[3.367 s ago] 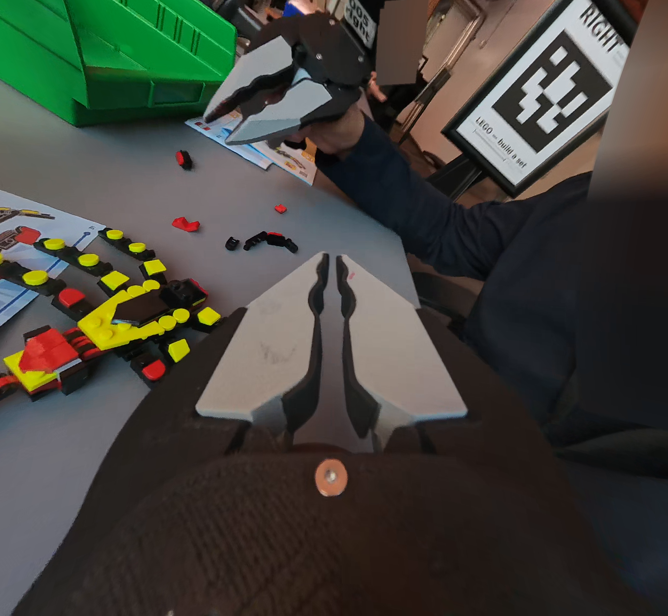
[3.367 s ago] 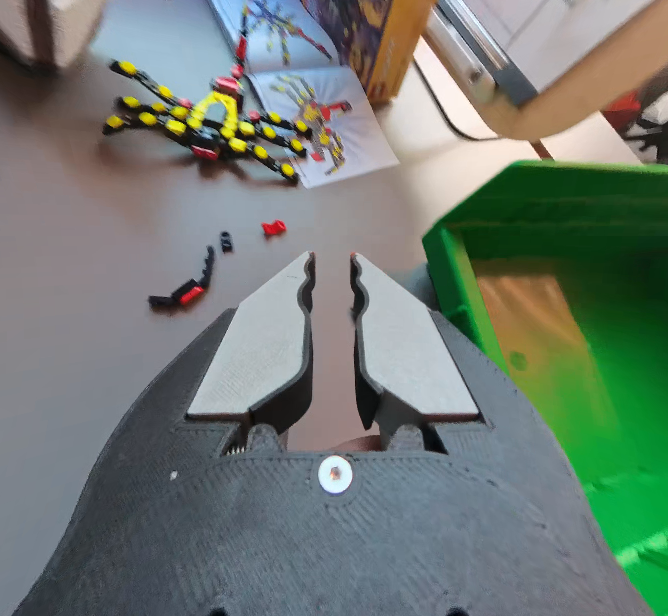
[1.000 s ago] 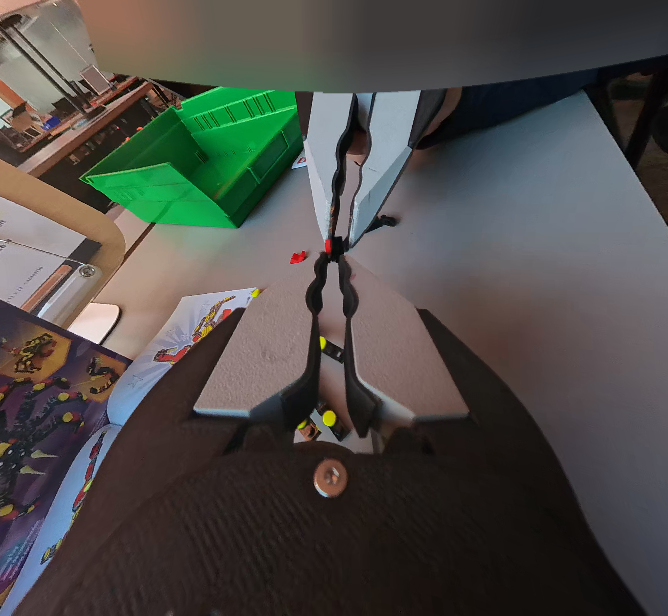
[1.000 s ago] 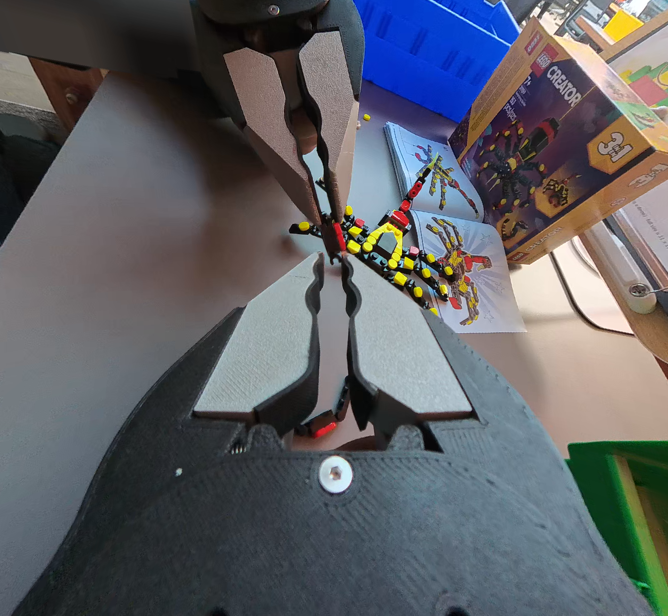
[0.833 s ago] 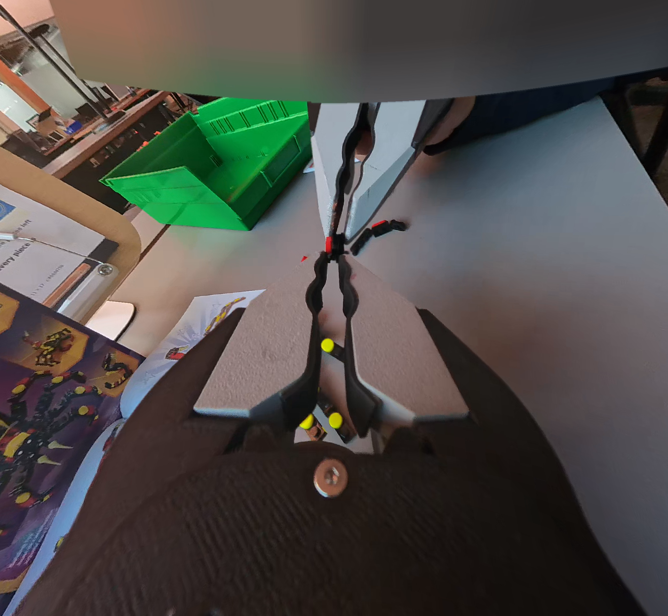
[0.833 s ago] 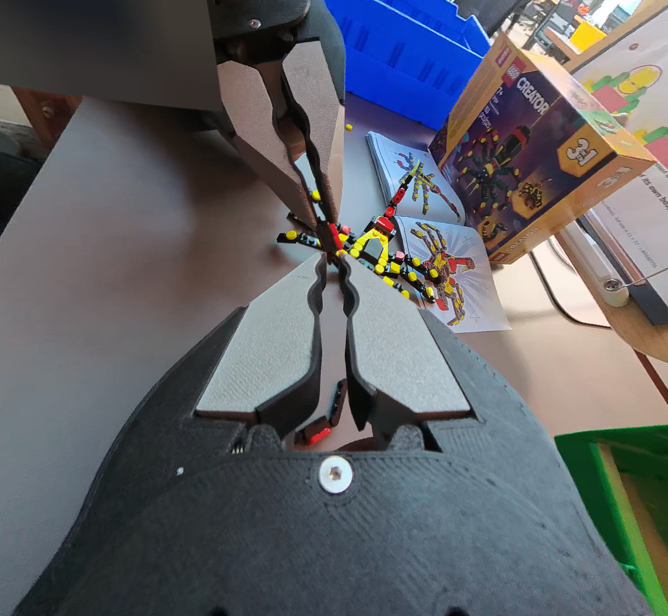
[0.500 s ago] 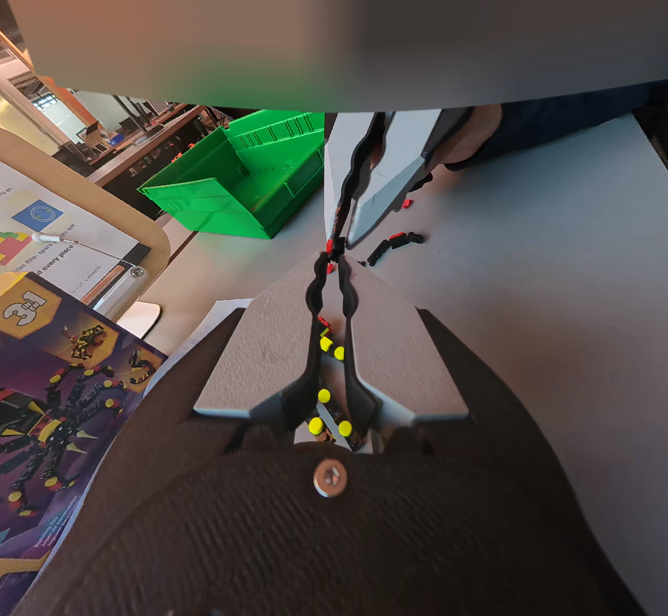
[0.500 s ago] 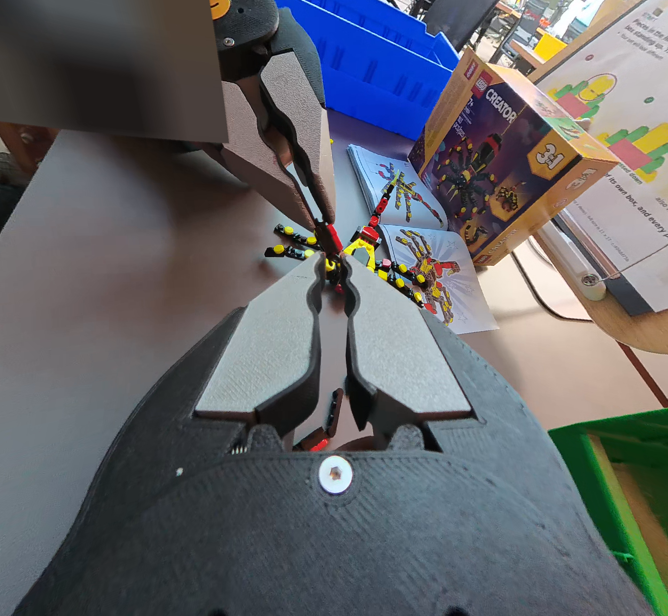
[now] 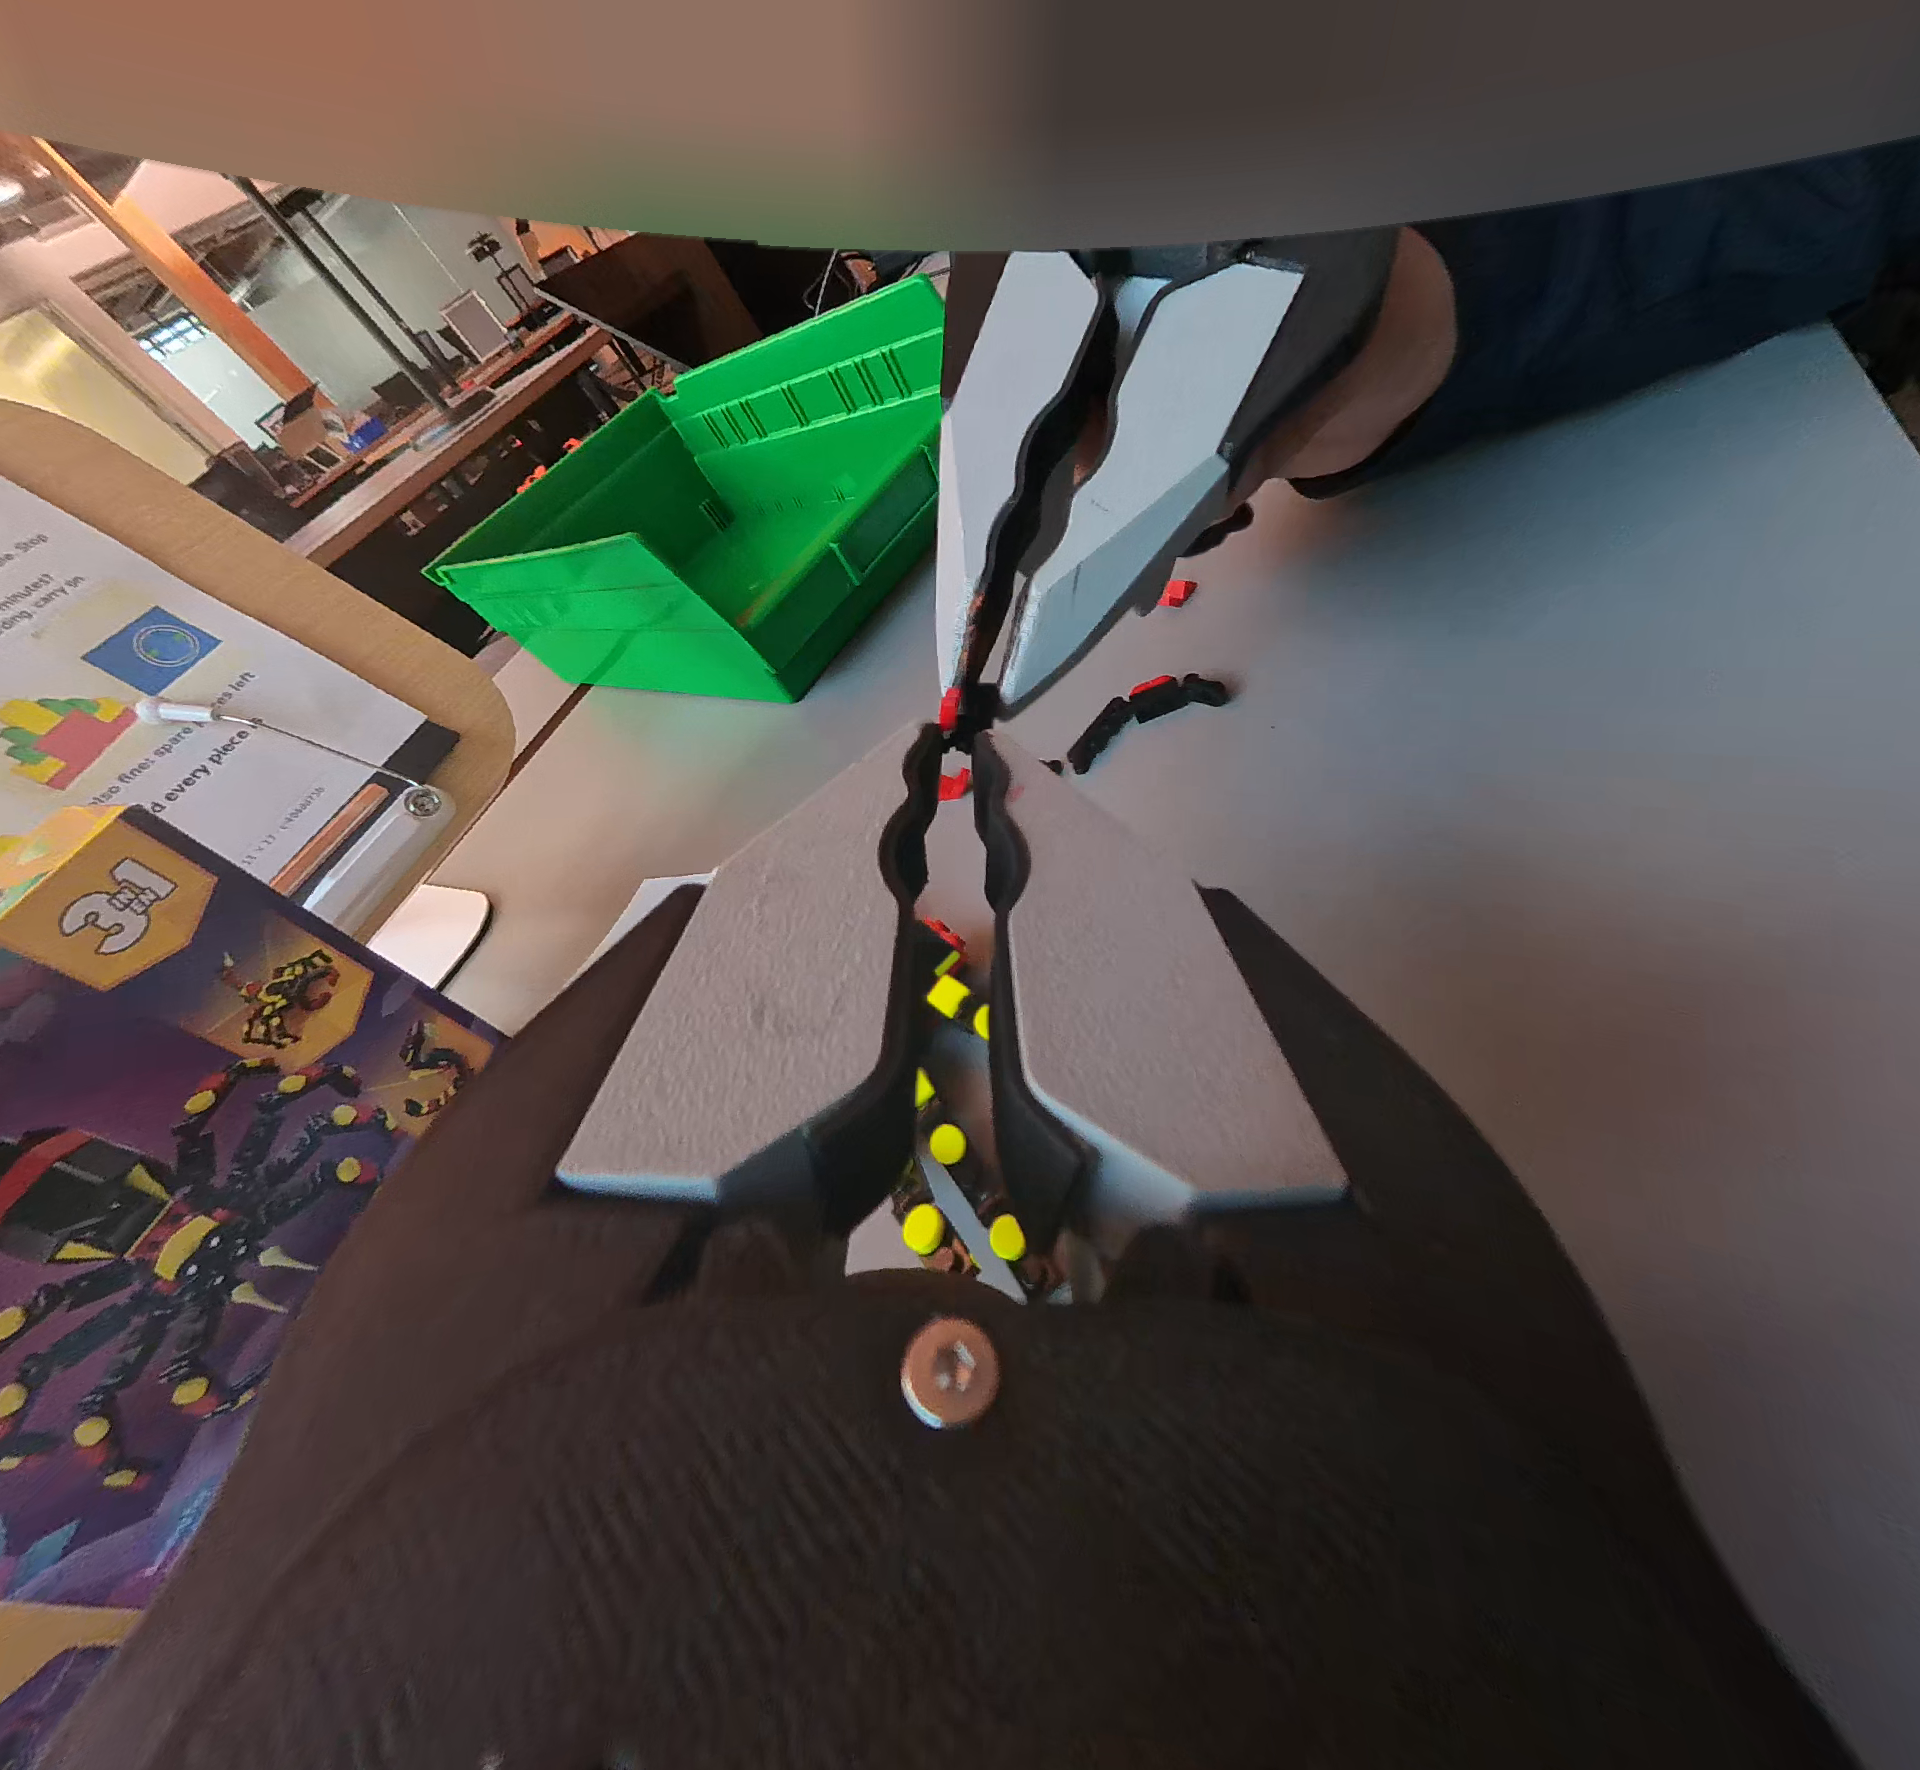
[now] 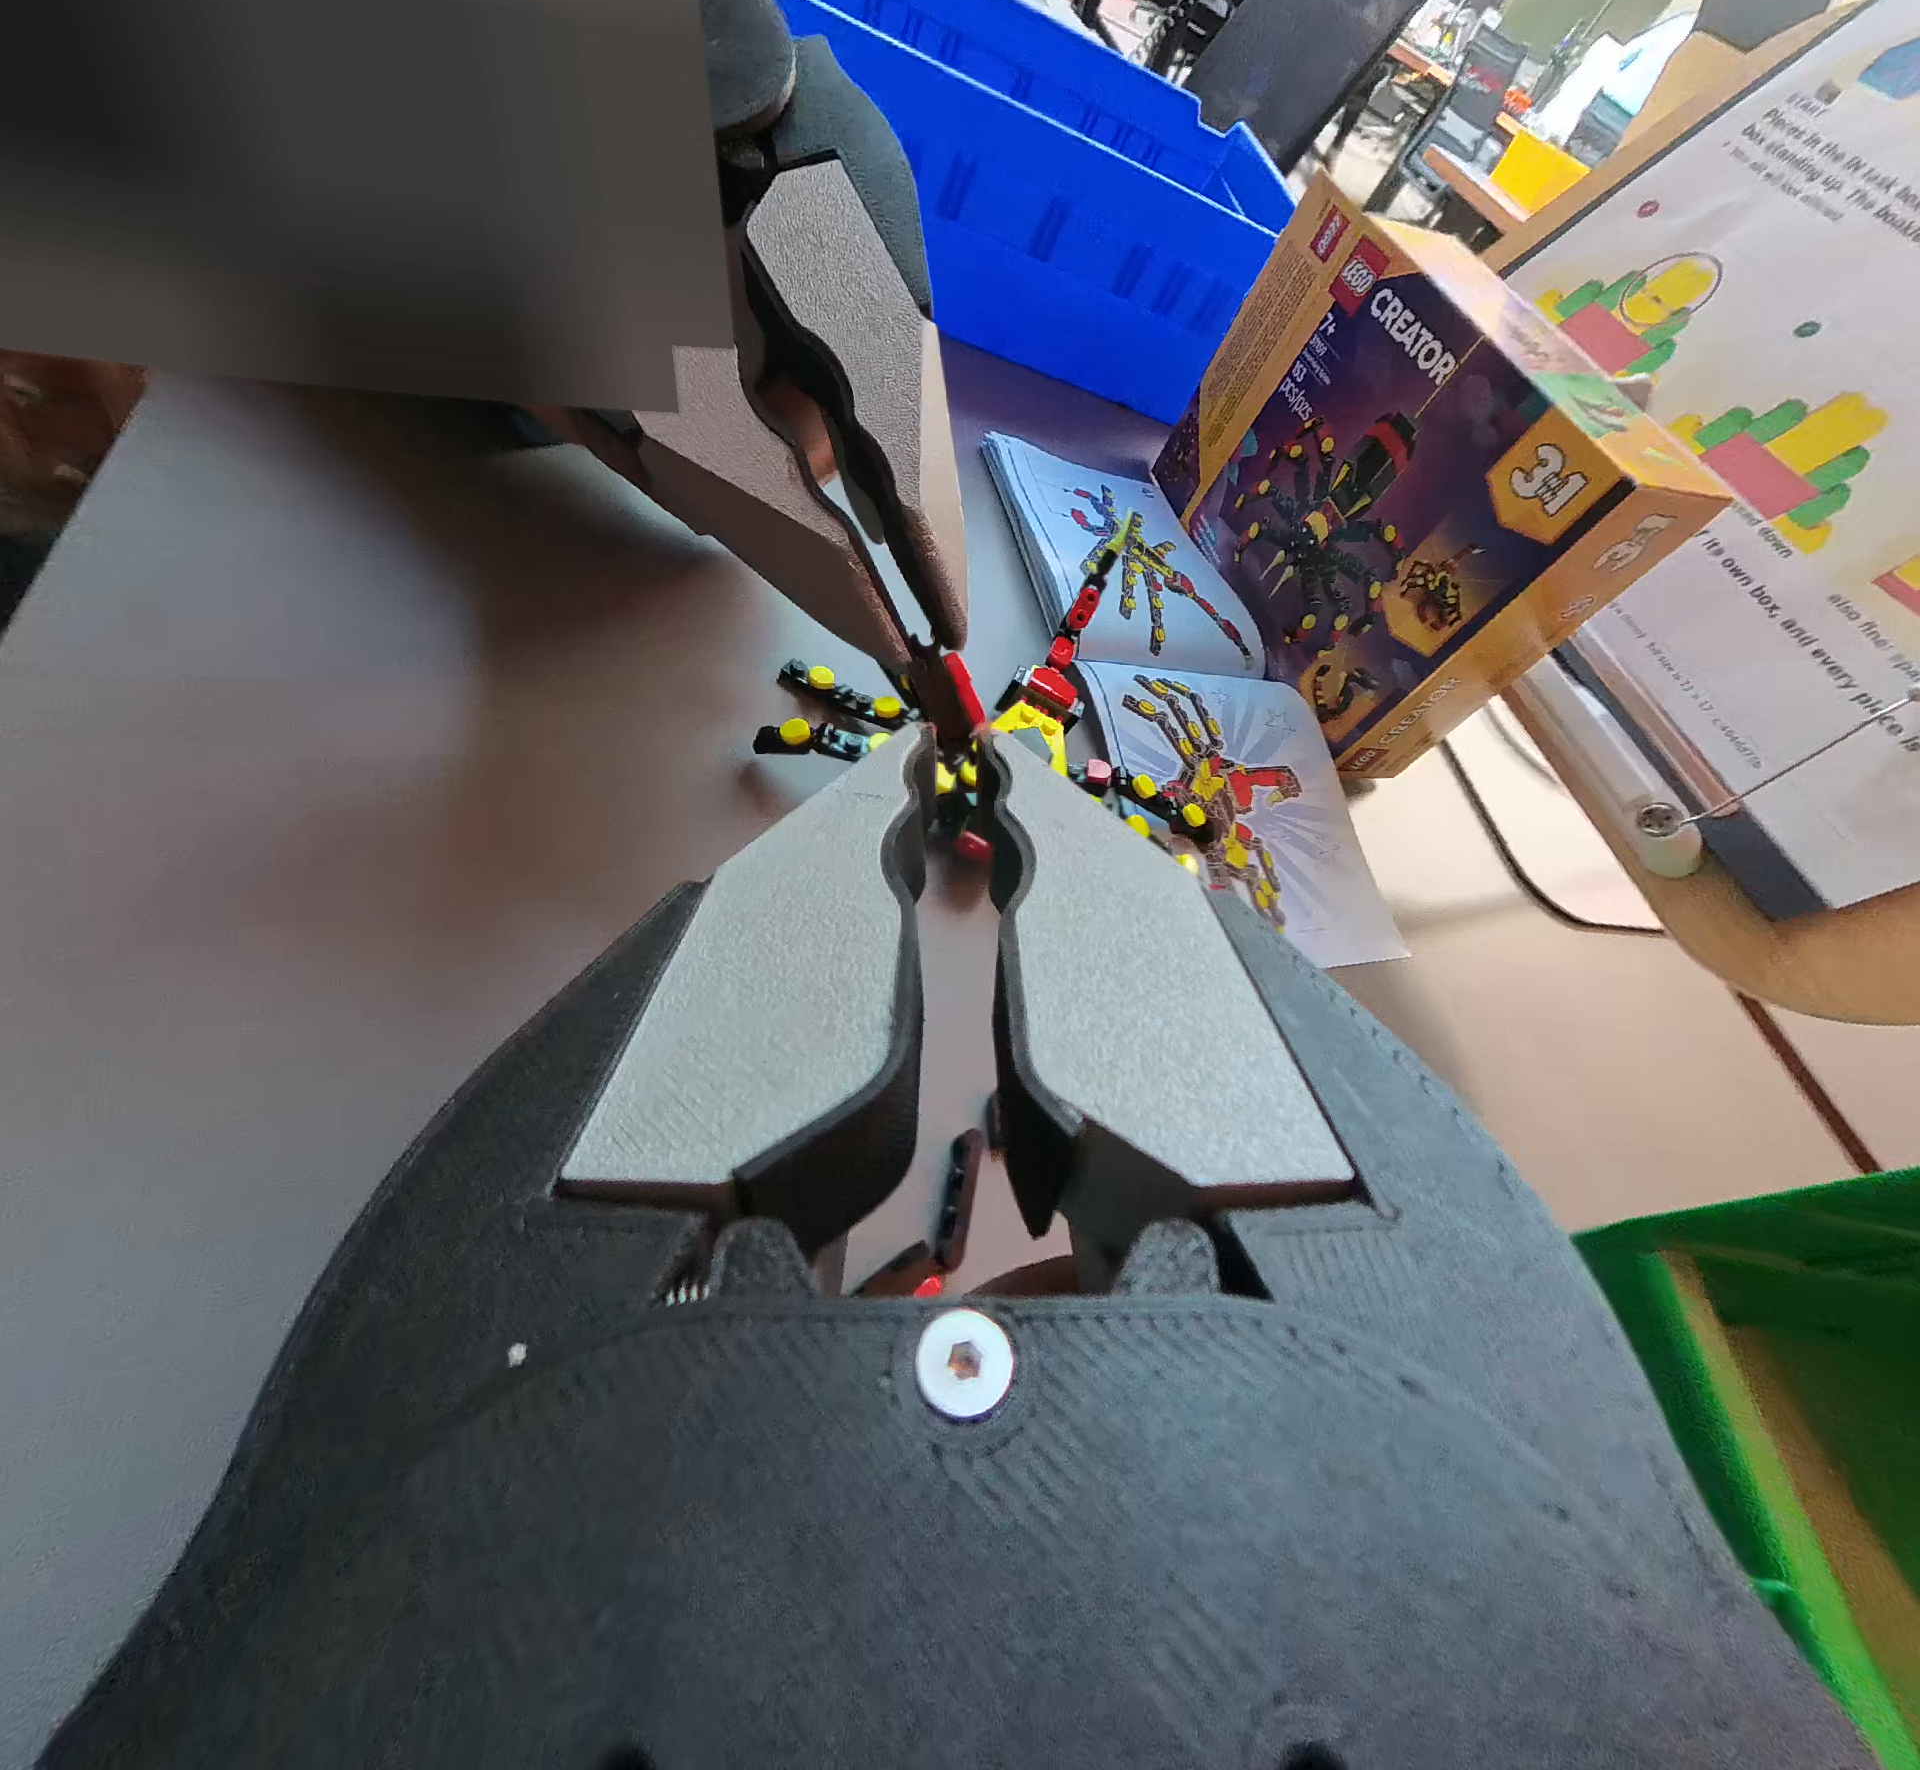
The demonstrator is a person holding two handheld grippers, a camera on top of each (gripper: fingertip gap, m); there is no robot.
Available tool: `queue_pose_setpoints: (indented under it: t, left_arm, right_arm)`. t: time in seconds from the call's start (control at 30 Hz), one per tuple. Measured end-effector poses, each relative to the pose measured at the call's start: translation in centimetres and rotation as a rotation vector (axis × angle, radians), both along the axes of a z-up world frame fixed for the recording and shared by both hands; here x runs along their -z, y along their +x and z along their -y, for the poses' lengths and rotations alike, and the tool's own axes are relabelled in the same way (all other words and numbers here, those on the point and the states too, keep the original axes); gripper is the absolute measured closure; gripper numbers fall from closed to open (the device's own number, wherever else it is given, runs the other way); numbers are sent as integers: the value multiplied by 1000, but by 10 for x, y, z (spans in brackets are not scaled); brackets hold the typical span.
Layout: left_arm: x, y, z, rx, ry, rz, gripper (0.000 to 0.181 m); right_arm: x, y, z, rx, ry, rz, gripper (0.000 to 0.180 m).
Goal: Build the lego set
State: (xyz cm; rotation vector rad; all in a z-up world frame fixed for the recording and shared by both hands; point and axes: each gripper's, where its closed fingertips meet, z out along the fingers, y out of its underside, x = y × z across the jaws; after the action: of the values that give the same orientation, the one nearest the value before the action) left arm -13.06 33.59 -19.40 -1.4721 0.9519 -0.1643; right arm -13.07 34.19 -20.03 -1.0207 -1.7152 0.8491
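Note:
My left gripper (image 9: 956, 749) and right gripper (image 10: 951, 759) meet tip to tip above the table. Both are shut on a small black-and-red lego piece (image 9: 951, 712), which also shows in the right wrist view (image 10: 954, 686). In the left wrist view the right gripper (image 9: 977, 686) comes down from above; in the right wrist view the left gripper (image 10: 935, 645) does the same. The black, yellow and red spider model (image 10: 1039, 718) lies on the table just beyond the tips, partly hidden by the fingers. Its yellow studs show between my left fingers (image 9: 945, 1144).
A loose black-and-red leg segment (image 9: 1143, 702) and a small red piece (image 9: 1177, 591) lie on the grey table. A green bin (image 9: 707, 567), a blue bin (image 10: 1039, 193), the lego box (image 10: 1434, 494), open booklets (image 10: 1247, 816) and a sign board (image 10: 1766, 473) ring the work area. The tips of both grippers are at nearly the same place. The loose black-and-red leg segment (image 9: 1143, 702) lies around 11 cm away from my right fingertips. The right camera catches it too, in the right wrist view (image 10: 908, 1271).
The grippers, apart 3.4 s ago, have come together tip to tip on the small piece. Over the last second they stay joined while both tilt and drift towards the model.

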Motion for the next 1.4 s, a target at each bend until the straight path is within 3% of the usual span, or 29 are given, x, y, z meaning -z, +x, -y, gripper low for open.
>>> queue_pose_setpoints:
  t: [0.23,0.73,1.07,1.33,1.4]
  left_arm:
    - [-1,-2,-1,-23,11,-10,178]
    - [3,-5,-3,17,-77,83,179]
    - [0,2,9,113,-81,97,178]
    - [5,18,18,167,-50,33,179]
    - [4,17,18,176,-53,48,178]
  right_arm:
    - [1,-1,1,-9,-123,10,177]
    - [5,-2,0,24,-10,19,178]
    - [6,2,11,-53,32,5,177]
    - [21,-4,27,-114,80,47,173]
    - [18,-4,24,-111,45,33,164]
